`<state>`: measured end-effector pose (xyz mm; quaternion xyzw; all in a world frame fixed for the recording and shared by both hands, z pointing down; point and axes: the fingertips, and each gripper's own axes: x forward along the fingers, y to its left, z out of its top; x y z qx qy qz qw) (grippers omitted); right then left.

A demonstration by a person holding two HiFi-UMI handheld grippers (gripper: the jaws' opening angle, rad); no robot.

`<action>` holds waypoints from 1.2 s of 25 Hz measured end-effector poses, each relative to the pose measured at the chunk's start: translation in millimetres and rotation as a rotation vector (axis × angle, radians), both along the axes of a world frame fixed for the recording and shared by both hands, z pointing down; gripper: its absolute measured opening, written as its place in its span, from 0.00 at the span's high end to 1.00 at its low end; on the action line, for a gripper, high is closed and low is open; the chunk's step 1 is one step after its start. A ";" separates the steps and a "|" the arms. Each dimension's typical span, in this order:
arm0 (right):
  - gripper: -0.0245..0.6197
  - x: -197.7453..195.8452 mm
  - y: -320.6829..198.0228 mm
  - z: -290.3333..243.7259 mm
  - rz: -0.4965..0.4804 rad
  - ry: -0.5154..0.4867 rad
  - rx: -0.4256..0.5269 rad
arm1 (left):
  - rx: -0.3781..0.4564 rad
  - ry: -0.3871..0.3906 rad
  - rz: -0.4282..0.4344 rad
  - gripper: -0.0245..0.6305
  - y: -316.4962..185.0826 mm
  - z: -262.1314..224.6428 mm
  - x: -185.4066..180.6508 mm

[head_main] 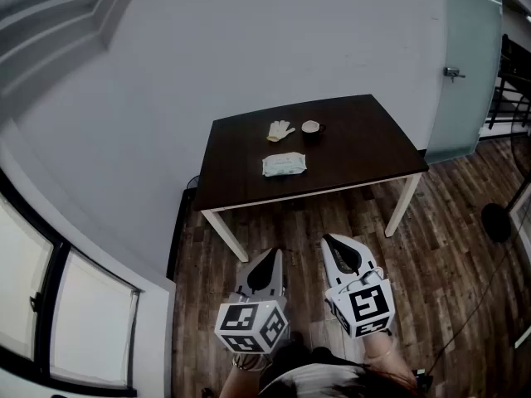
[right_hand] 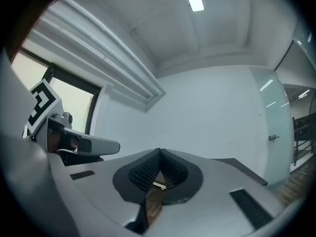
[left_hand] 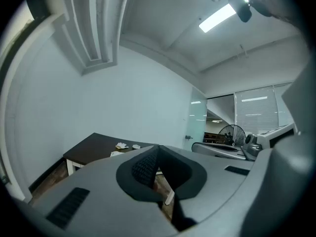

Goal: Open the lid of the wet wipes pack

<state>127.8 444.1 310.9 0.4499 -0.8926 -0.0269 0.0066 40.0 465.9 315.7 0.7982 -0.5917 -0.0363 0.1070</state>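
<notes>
Broadly, item by item, largest first.

1. Wall [head_main: 274,48]: plain pale grey, fills the upper half of the head view. A window [head_main: 50,305] with dark frames sits at its left end and a frosted glass door [head_main: 469,56] with a metal handle at its right.
2. Floor [head_main: 448,264]: dark wood planks under and around the counter.
3. Counter [head_main: 365,148]: dark brown rectangular top on white legs, set against the wall, well apart from both grippers.
4. Left gripper [head_main: 274,257]: held level above the floor, short of the counter's front edge and pointing towards it. Its own view shows the jaws clenched tip to tip with nothing between them. Its marker cube [head_main: 251,326] sits at the rear.
5. Right gripper [head_main: 330,243]: held level just beside the left one, also short of the counter. Its jaws are clenched together and empty. Its marker cube [head_main: 365,305] sits at the rear.
6. Fan [left_hand: 231,132]: round cage, seen past the glass door in the left gripper view.
7. Wet wipes pack [head_main: 284,164]: pale, lying flat on the counter, about mid-width and towards the front edge, untouched. Its lid is too small to make out.
8. Glove [head_main: 280,129]: pale, lying flat behind the pack, apart from it.
9. Small round object [head_main: 311,126]: pale, on the counter just right of the glove. Its kind cannot be told.
</notes>
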 end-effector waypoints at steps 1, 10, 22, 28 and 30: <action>0.96 2.9 0.0 0.2 0.002 -0.001 -0.001 | -0.002 0.001 0.001 0.94 0.4 0.3 3.2; 0.95 28.7 -0.2 4.0 0.013 -0.037 -0.008 | -0.016 0.005 0.008 0.94 3.2 8.8 29.8; 0.95 29.5 -45.7 20.0 0.007 -0.080 -0.094 | -0.040 -0.013 0.012 0.94 -42.7 19.7 32.2; 0.95 19.4 -75.6 19.5 -0.013 -0.114 -0.121 | -0.046 -0.012 0.021 0.94 -78.6 21.8 25.8; 0.95 11.0 -84.7 22.0 -0.030 -0.097 -0.116 | -0.045 -0.012 0.027 0.94 -90.8 23.5 22.6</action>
